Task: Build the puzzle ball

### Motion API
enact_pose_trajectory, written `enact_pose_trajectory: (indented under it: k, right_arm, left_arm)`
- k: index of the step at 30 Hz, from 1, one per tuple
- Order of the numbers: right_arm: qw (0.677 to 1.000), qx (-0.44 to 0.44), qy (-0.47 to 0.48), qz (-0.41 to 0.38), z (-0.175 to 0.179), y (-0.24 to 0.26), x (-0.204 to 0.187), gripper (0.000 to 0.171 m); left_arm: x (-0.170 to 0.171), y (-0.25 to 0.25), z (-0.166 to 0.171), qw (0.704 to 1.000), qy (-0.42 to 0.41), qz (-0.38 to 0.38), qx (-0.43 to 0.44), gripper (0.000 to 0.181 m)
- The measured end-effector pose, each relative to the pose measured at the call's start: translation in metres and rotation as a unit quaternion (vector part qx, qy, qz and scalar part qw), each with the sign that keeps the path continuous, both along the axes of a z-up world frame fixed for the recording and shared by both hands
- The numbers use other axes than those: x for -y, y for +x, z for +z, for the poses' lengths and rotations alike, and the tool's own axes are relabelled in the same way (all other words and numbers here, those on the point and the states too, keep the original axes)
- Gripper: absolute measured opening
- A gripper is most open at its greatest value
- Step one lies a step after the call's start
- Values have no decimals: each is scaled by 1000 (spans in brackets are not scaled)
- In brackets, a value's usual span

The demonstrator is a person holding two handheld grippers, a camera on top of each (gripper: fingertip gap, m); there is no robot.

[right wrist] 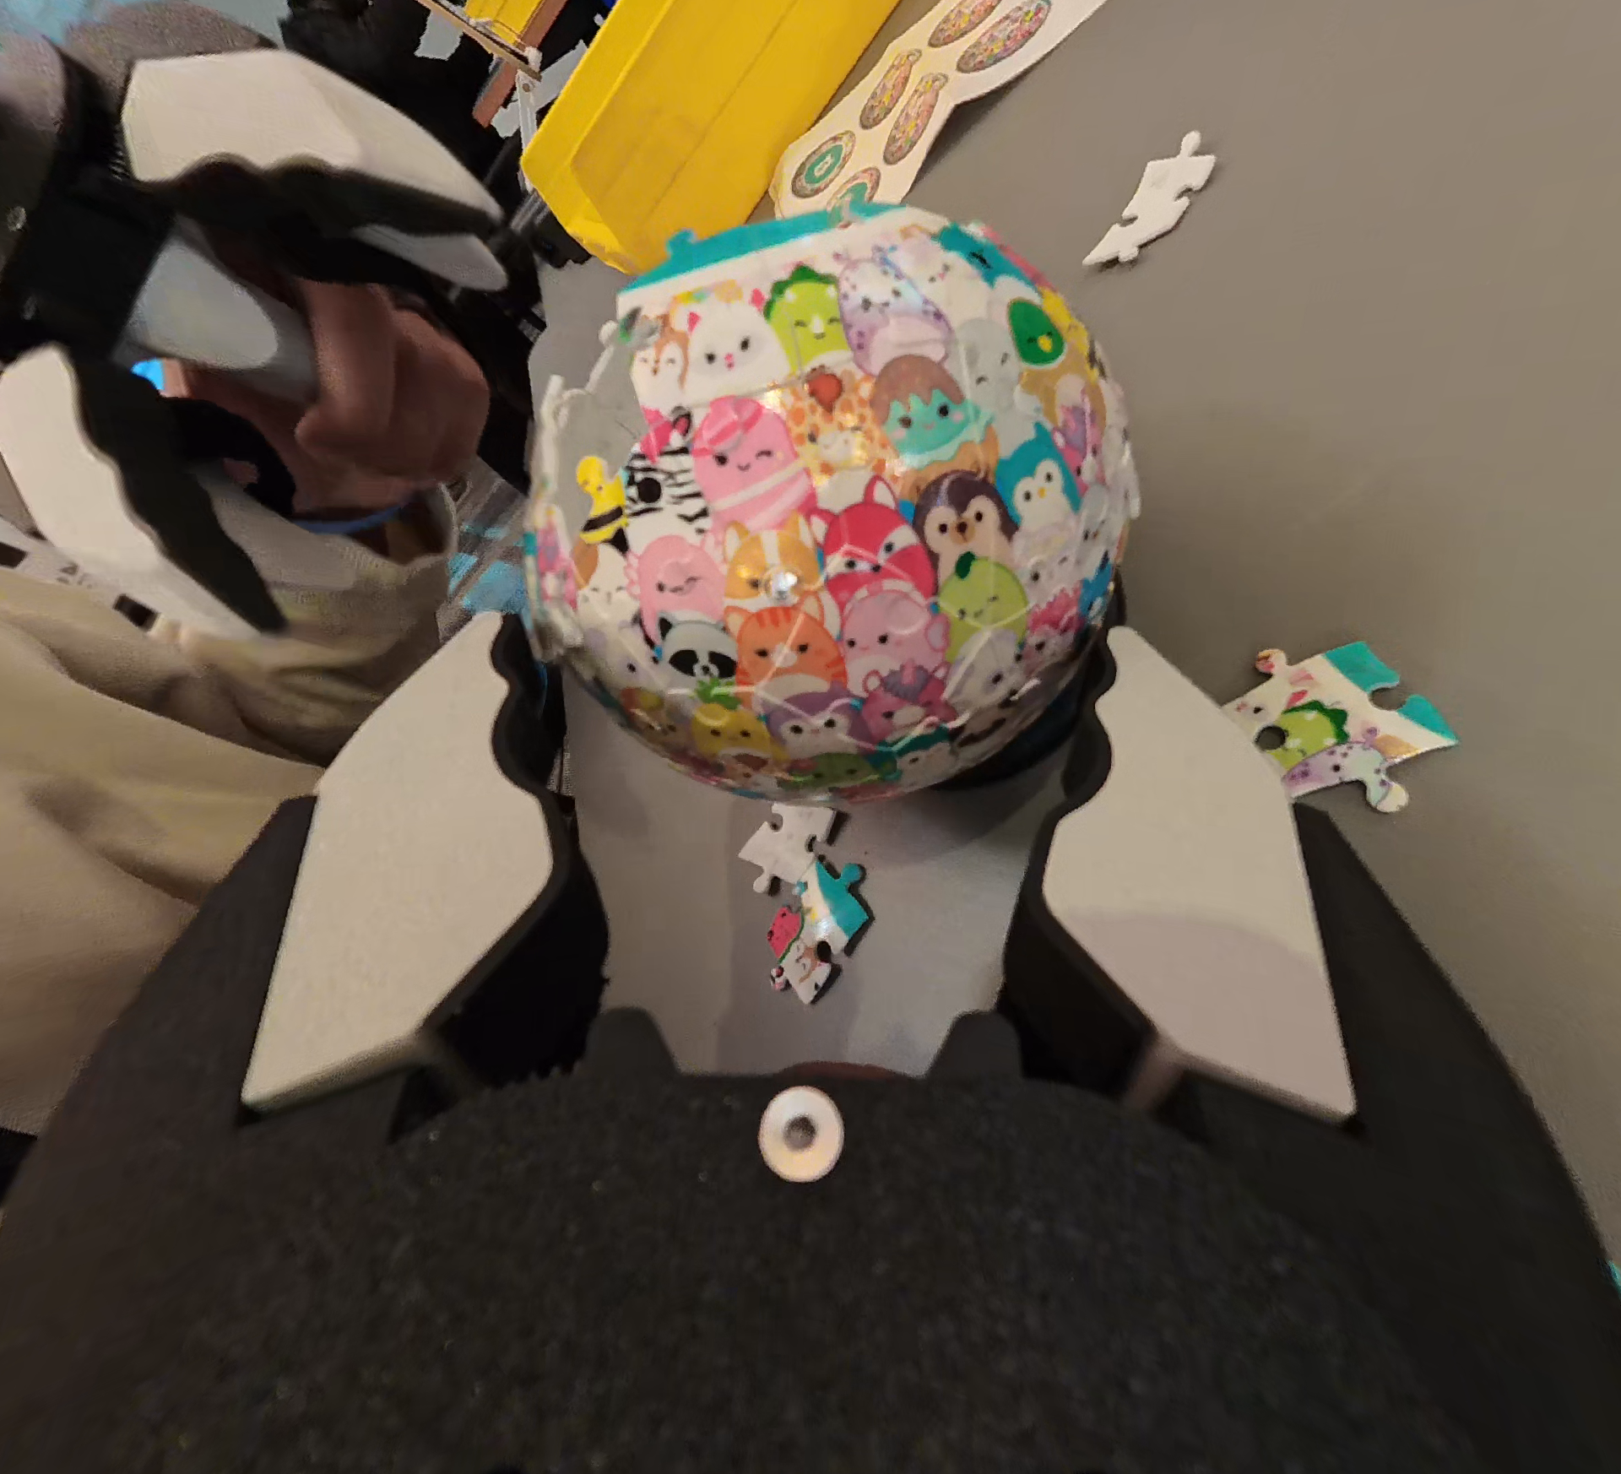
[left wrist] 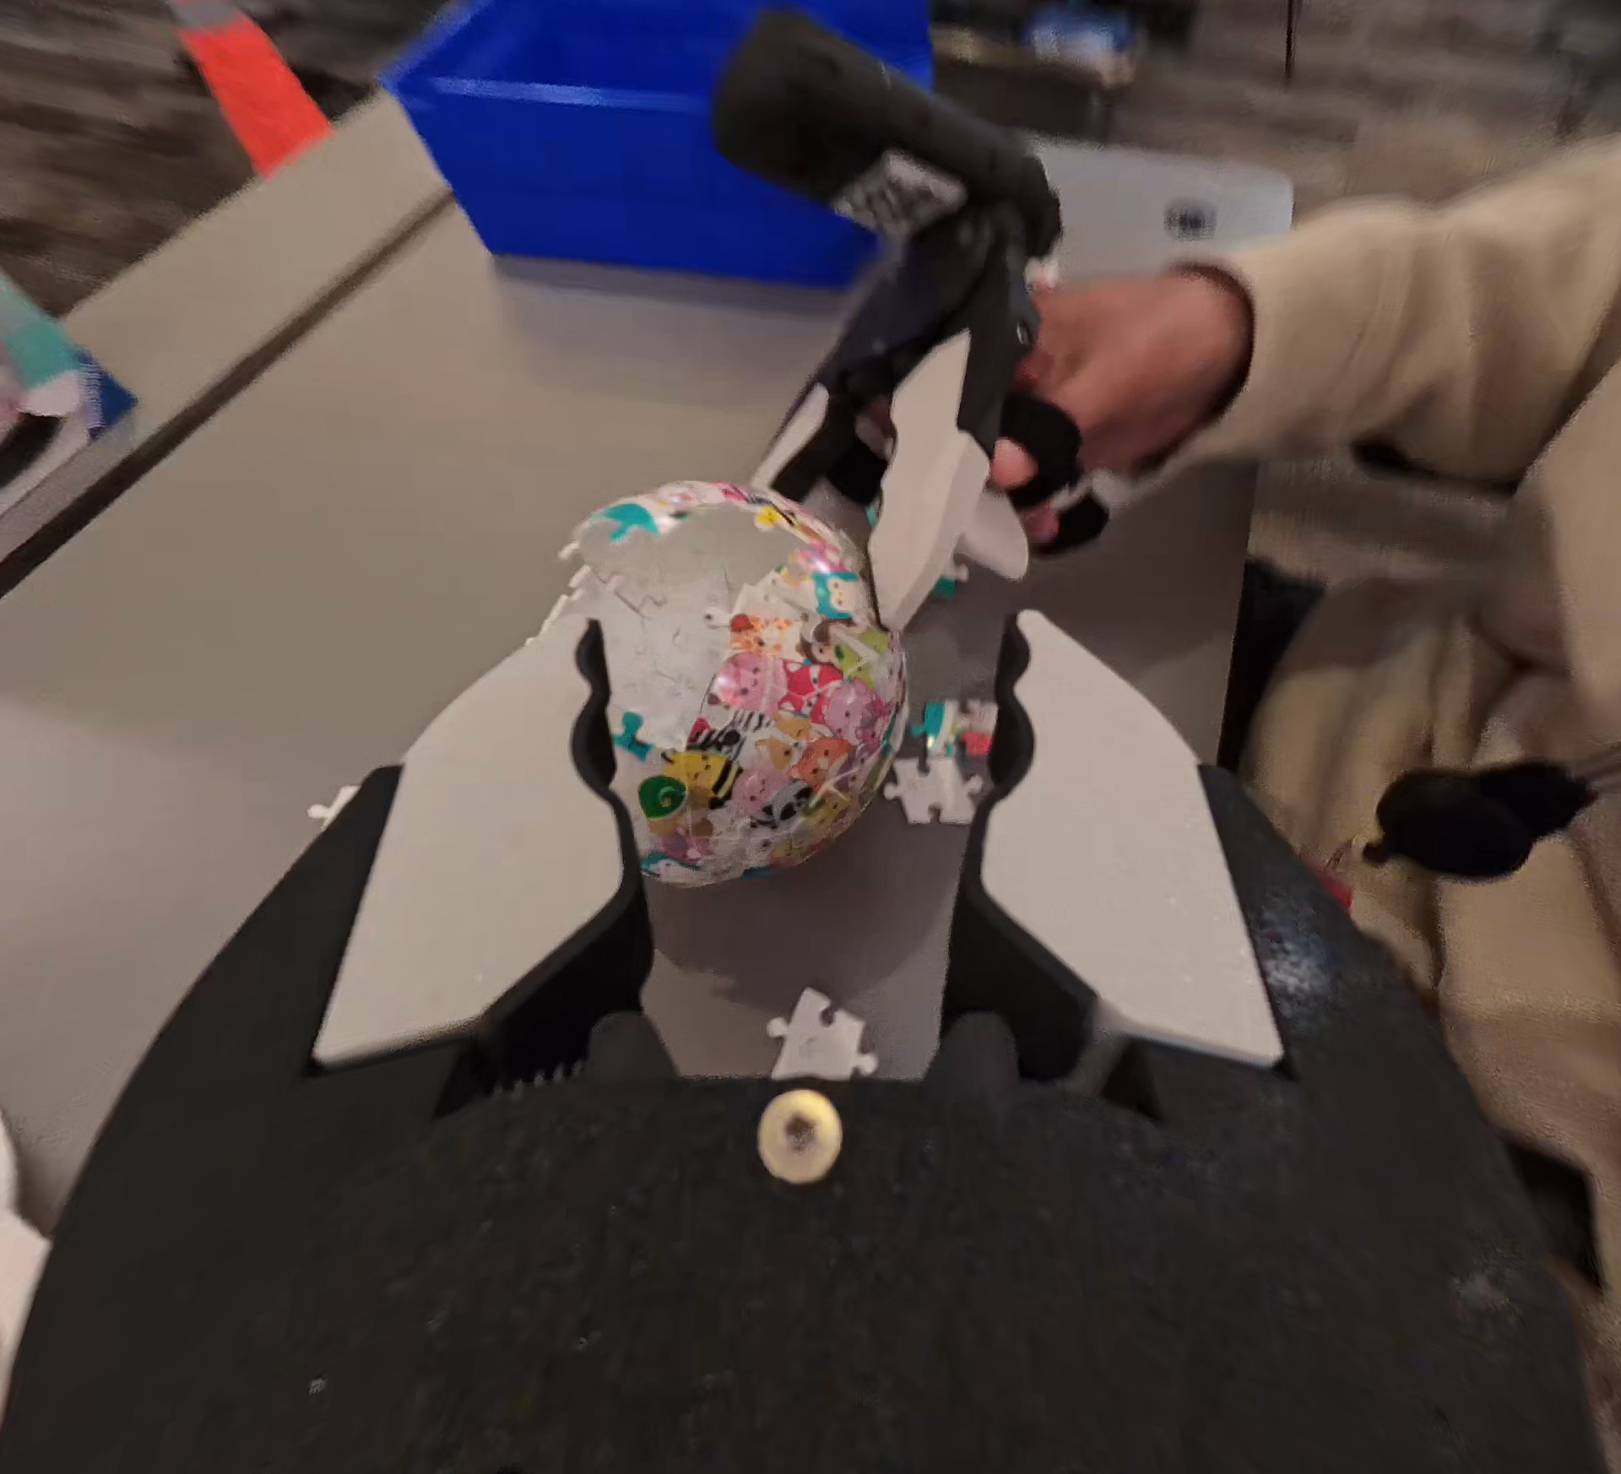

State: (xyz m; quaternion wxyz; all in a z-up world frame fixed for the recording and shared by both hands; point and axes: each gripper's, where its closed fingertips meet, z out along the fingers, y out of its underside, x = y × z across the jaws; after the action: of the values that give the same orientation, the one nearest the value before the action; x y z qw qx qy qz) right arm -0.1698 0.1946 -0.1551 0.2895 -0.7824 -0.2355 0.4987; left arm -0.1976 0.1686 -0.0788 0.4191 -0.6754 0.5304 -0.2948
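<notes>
puzzle ball (right wrist: 833,502) on counter (right wrist: 1360,423), mostly built, gap up top | loose pieces (right wrist: 811,897) left to fit | our left gripper (left wrist: 803,695) and right gripper (right wrist: 807,695): fingers wide apart, holding nothing

light: even, soft | edges: wide-angle warp | left view: motion-blurred

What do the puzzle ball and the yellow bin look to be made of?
Puzzle ball: likely thin rigid plastic pieces, glossy printed outside with sharp glare spots, plain matte white inside where the shell gapes open. Yellow bin: looks like moulded plastic, smooth with a soft sheen, uniform colour and crisp straight edges.
</notes>
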Motion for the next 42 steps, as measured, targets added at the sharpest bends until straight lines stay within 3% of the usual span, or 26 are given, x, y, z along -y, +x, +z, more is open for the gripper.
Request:
enact_pose_trajectory:
  k: [2,5,9,14,16,21,24,28,31,38,42]
  right_arm:
    - [1000,-4,15,2,3,2,2,117]
    - [999,16,52,2,2,12,6,121]
    - [989,48,138,-21,11,30,5,111]
    - [939,134,309,-74,26,51,-5,64]
    - [921,136,351,-100,36,54,-3,47]
    - [927,97,348,-97,37,52,23,18]
    - [949,66,296,-84,32,54,37,0]
    - [952,78,290,-61,20,64,47,0]
    - [954,89,285,-22,7,65,56,0]
    - [954,175,241,25,-30,59,57,3]
    - [943,230,239,39,-45,57,62,6]
  left_arm:
    - [-1,-15,8,996,-17,60,65,83]
    - [2,-43,-21,981,-56,151,110,89]
    - [21,-56,-60,974,-102,170,107,93]
    - [10,-69,-71,976,-38,203,68,40]
    - [11,-69,-71,975,-46,206,73,35]
    - [10,-71,-52,957,-47,235,163,0]
    - [24,-60,-62,956,-110,205,179,0]
    - [36,-53,-71,952,-165,182,182,7]
    - [33,-58,-79,956,-166,196,144,19]
    - [22,-78,-94,963,-130,226,68,21]
    - [29,-70,-116,969,-139,202,3,25]
